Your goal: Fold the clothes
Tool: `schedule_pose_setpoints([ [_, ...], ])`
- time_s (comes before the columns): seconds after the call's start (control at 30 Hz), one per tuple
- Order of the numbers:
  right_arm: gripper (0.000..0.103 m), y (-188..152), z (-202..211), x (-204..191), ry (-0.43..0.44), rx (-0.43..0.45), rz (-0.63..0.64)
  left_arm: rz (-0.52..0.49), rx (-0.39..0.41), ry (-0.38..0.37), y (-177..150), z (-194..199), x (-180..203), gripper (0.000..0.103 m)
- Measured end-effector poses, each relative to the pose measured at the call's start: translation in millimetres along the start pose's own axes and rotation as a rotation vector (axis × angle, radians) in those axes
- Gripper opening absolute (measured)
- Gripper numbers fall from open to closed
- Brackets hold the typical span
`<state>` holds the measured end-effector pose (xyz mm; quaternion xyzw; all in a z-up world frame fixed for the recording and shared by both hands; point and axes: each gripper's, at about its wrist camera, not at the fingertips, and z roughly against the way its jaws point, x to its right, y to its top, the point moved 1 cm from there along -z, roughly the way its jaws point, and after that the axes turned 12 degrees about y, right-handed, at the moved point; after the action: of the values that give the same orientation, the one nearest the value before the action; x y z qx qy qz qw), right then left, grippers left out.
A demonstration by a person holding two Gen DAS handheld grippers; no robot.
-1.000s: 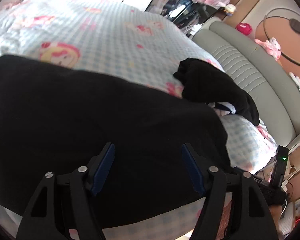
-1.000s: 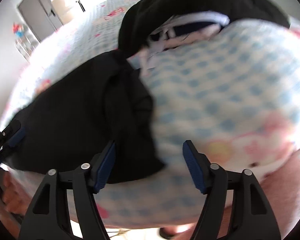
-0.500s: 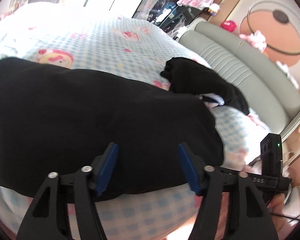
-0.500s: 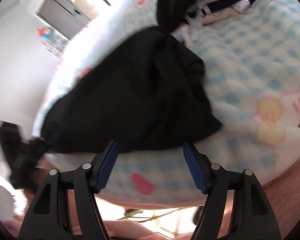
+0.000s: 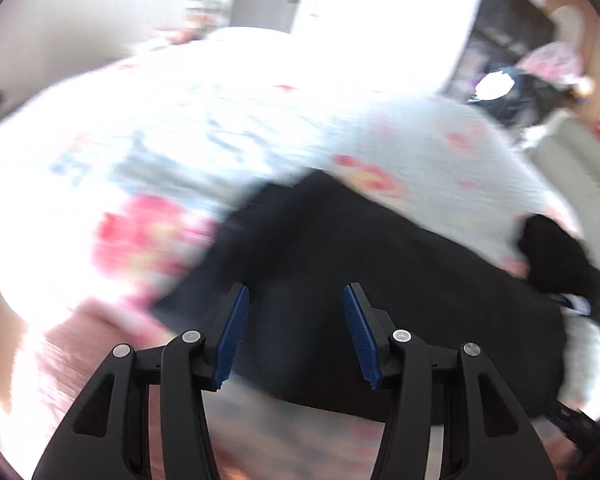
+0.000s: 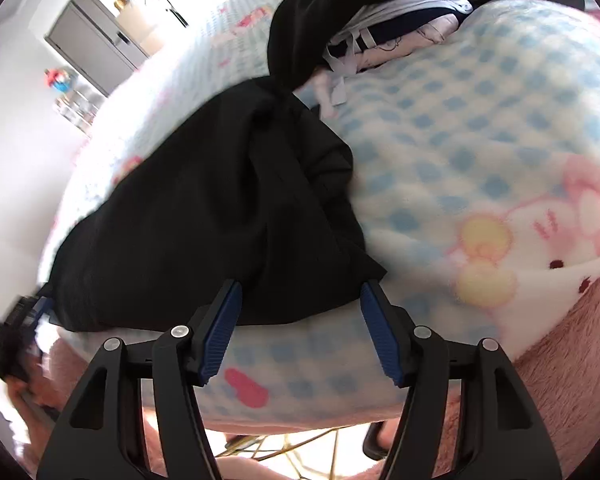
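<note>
Hovering with its blue-padded jaws apart and gripping nothing, the left gripper (image 5: 296,332) had just been narrowing over the near left corner of a black garment (image 5: 380,292) spread on the bed; the dark cloth lay below and beyond the pads, none of it pinched. The right gripper (image 6: 300,328) likewise stood released, its jaws having closed somewhat moments before, with the garment's near right corner (image 6: 228,216) lying between and just beyond the fingertips, its hem reaching toward the right pad. The cloth rested on a blue-checked blanket (image 6: 480,140) printed with pink cartoon figures. Farther off, a second dark garment (image 6: 380,0) sat bunched over white-and-navy fabric (image 6: 400,28), touching the first at its far end. The left view was heavily blurred.
</note>
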<state>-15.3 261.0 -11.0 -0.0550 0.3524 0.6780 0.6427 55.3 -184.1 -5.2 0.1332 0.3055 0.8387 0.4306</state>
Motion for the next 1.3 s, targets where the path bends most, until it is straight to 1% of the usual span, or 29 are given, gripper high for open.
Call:
schedule_pose_setpoints([
  [0.03, 0.063, -2.1, -3.0, -0.6, -0.008, -0.010, -0.007, 0.005, -0.012, 0.026, 1.0, -7.4, -6.4, 0.052],
  [0.07, 0.063, -2.7, -4.1, 0.1, -0.001, -0.014, -0.021, 0.015, -0.025, 0.035, 1.6, -15.0, -12.6, 0.052],
  [0.1, 0.063, -1.6, -3.7, 1.1, 0.000, -0.013, -0.028, 0.025, -0.039, 0.044, 2.2, -22.7, -18.8, 0.059],
  [0.13, 0.063, -0.2, -2.9, 2.0, -0.003, -0.012, -0.030, 0.046, -0.057, 0.034, 1.4, -30.1, -25.3, 0.063],
  [0.17, 0.064, 0.9, -2.6, 2.5, -0.013, -0.009, -0.028, 0.066, -0.072, 0.019, -1.6, -36.0, -29.4, 0.064],
  [0.2, 0.065, 1.8, -2.4, 2.8, -0.028, -0.006, -0.023, 0.076, -0.076, 0.014, -4.6, -39.7, -28.9, 0.067],
  [0.23, 0.067, 2.1, -3.0, 3.3, -0.034, -0.003, -0.018, 0.087, -0.060, 0.017, -8.1, -40.0, -29.5, 0.071],
  [0.27, 0.068, 1.9, -4.0, 3.9, -0.036, 0.000, -0.015, 0.114, -0.030, 0.011, -12.5, -37.1, -31.4, 0.071],
  [0.37, 0.068, 4.6, -10.4, 14.4, -0.016, -0.017, -0.078, 0.244, 0.023, -0.026, -16.9, -23.8, -43.8, 0.071],
  [0.4, 0.068, 8.1, -7.5, 15.2, -0.008, -0.013, -0.089, 0.231, 0.029, 0.012, -15.2, -22.1, -41.9, 0.071],
  [0.43, 0.067, 12.2, -2.4, 14.4, -0.001, -0.005, -0.090, 0.196, 0.032, 0.070, -12.4, -21.4, -37.6, 0.071],
  [0.47, 0.066, 14.9, 3.6, 9.4, 0.001, -0.001, -0.082, 0.131, 0.030, 0.145, -10.5, -22.7, -30.8, 0.071],
  [0.5, 0.066, 16.7, 9.9, 2.2, 0.000, 0.000, -0.071, 0.105, 0.033, 0.163, -9.8, -20.1, -30.1, 0.071],
  [0.57, 0.066, 20.8, 24.7, -15.8, 0.032, 0.009, -0.033, 0.093, 0.045, 0.152, -9.4, -11.4, -33.9, 0.071],
  [0.6, 0.066, 22.5, 33.1, -25.7, 0.036, 0.029, -0.007, 0.078, 0.021, 0.130, -9.2, -13.0, -33.5, 0.071],
  [0.67, 0.067, 25.7, 48.3, -46.1, 0.028, 0.082, 0.059, 0.039, -0.048, 0.071, -8.8, -20.9, -30.8, 0.070],
  [0.7, 0.069, 25.1, 50.0, -56.0, 0.025, 0.103, 0.100, -0.002, -0.099, 0.033, -11.3, -25.9, -26.6, 0.070],
  [0.73, 0.074, 25.8, 45.2, -61.4, 0.017, 0.100, 0.132, -0.036, -0.147, -0.002, -14.7, -33.5, -21.5, 0.070],
  [0.77, 0.074, 27.7, 38.1, -64.8, 0.005, 0.088, 0.159, -0.047, -0.162, -0.006, -15.9, -38.9, -18.8, 0.070],
  [0.8, 0.074, 28.5, 26.6, -65.3, -0.013, 0.050, 0.166, -0.045, -0.153, -0.013, -15.2, -40.3, -17.3, 0.068],
  [0.87, 0.071, 26.0, 9.2, -63.0, -0.001, -0.012, 0.132, -0.022, -0.132, -0.047, -12.6, -41.6, -17.7, 0.067],
  [0.9, 0.071, 22.1, 5.3, -61.3, 0.022, -0.031, 0.113, -0.001, -0.129, -0.069, -10.8, -42.6, -20.7, 0.057],
  [0.93, 0.071, 13.2, 6.9, -59.4, 0.039, -0.043, 0.104, 0.026, -0.128, -0.095, -10.0, -45.0, -24.5, 0.042],
  [0.97, 0.070, 5.6, 8.2, -59.3, 0.035, -0.054, 0.108, 0.050, -0.128, -0.113, -8.9, -46.1, -29.1, 0.036],
  [1.0, 0.070, 1.7, 7.8, -60.0, 0.017, -0.060, 0.115, 0.053, -0.134, -0.103, -8.1, -46.1, -31.9, 0.026],
  [1.07, 0.070, -4.2, 6.6, -61.0, -0.028, -0.069, 0.130, 0.035, -0.149, -0.051, -7.2, -44.6, -33.8, 0.026],
  [1.2, 0.070, 1.0, 15.2, -43.5, -0.042, -0.036, 0.080, -0.027, -0.137, 0.039, -5.6, -38.5, -25.5, 0.029],
  [1.23, 0.070, 2.7, 17.6, -38.6, -0.044, -0.026, 0.066, -0.027, -0.136, 0.047, -5.5, -36.2, -25.6, 0.030],
  [1.3, 0.070, 3.0, 23.4, -30.9, -0.062, -0.013, 0.046, 0.013, -0.131, 0.029, -5.1, -27.9, -33.6, 0.032],
])
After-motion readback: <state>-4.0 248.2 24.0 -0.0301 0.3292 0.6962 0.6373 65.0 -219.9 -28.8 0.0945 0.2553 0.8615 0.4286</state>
